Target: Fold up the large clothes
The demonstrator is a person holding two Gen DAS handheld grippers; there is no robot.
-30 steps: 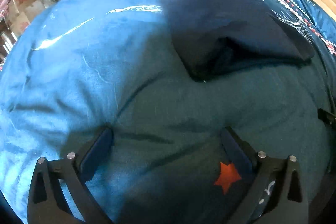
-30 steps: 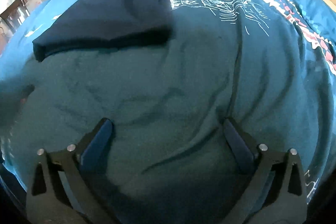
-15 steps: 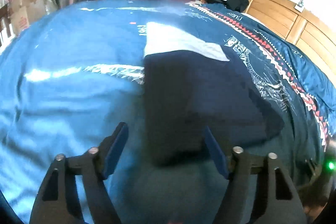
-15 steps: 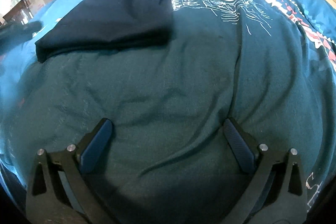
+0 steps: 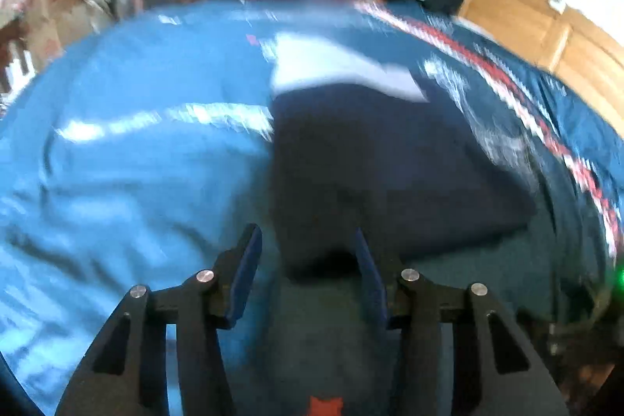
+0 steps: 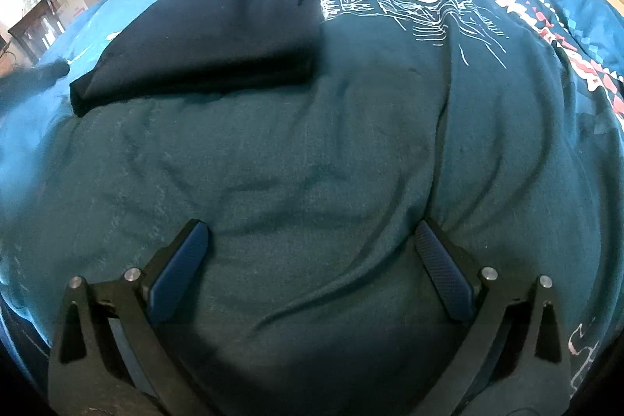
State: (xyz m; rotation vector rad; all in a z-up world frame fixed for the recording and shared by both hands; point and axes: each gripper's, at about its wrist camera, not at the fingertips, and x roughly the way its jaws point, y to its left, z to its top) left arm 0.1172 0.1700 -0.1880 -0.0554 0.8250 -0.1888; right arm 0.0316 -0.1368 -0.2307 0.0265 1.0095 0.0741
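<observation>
Your left gripper [image 5: 308,271] is the nearer one: the dark navy garment [image 5: 374,174] lies straight ahead on the bed [image 5: 117,162], its near corner just beyond the half-open, empty fingers [image 5: 245,271]. Its long axis seems to run across the bed, toward the side with the red-patterned band. Your right gripper [image 6: 312,268] hovers spread wide and empty over teal bedding, well apart from it.
</observation>
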